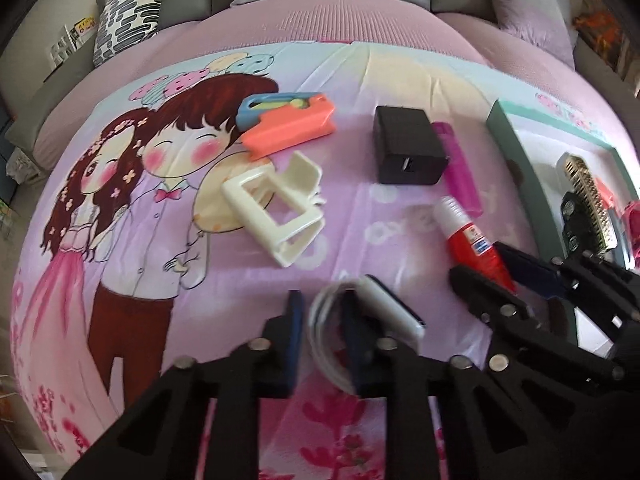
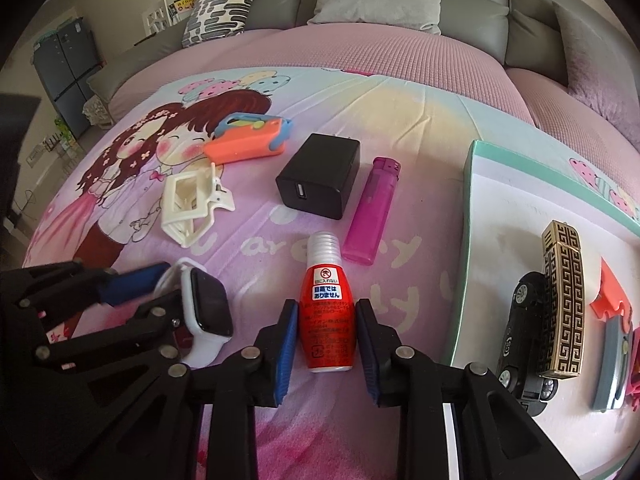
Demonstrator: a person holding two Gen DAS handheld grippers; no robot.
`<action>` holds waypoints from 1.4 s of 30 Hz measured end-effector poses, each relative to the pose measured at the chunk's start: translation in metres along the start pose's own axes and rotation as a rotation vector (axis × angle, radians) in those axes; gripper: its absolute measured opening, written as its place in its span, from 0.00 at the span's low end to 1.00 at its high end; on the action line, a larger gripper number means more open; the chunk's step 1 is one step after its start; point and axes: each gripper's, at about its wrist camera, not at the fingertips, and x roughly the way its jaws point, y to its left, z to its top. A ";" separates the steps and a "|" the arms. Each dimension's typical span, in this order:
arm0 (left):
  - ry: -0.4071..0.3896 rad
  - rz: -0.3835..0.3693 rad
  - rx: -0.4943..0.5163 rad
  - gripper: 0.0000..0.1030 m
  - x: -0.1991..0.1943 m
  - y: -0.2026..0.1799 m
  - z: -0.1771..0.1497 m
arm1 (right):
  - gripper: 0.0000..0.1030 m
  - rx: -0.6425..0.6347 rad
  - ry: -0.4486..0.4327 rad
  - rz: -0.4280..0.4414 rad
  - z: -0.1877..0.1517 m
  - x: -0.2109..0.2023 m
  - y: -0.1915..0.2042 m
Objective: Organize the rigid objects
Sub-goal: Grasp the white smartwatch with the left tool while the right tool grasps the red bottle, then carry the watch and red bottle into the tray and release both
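A red bottle point(image 2: 328, 320) with a clear screw neck lies on the cartoon-print sheet. My right gripper point(image 2: 326, 308) is shut on it, a blue pad against each side of its body. To the left lies a white smartwatch point(image 2: 208, 308) with a dark screen. My left gripper point(image 1: 323, 300) is shut on its looped white strap point(image 1: 320, 320), and the watch body point(image 1: 394, 312) sits just right of the fingers. In the left wrist view the right gripper point(image 1: 486, 264) reaches in from the right around the red bottle point(image 1: 466, 232).
On the sheet beyond lie a black charger point(image 2: 320, 180), a pink lighter point(image 2: 372, 212), a white claw clip point(image 2: 192, 208) and an orange-and-blue case point(image 2: 244, 140). A teal-rimmed white box point(image 2: 466, 240) at the right holds a toy car point(image 2: 520, 332), a gold patterned clip point(image 2: 560, 300) and small coloured pieces. Sofa cushions rise behind.
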 end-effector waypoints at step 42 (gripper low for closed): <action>-0.299 -0.104 -0.070 0.09 -0.082 -0.033 0.036 | 0.30 0.270 -0.307 0.009 0.005 -0.110 -0.086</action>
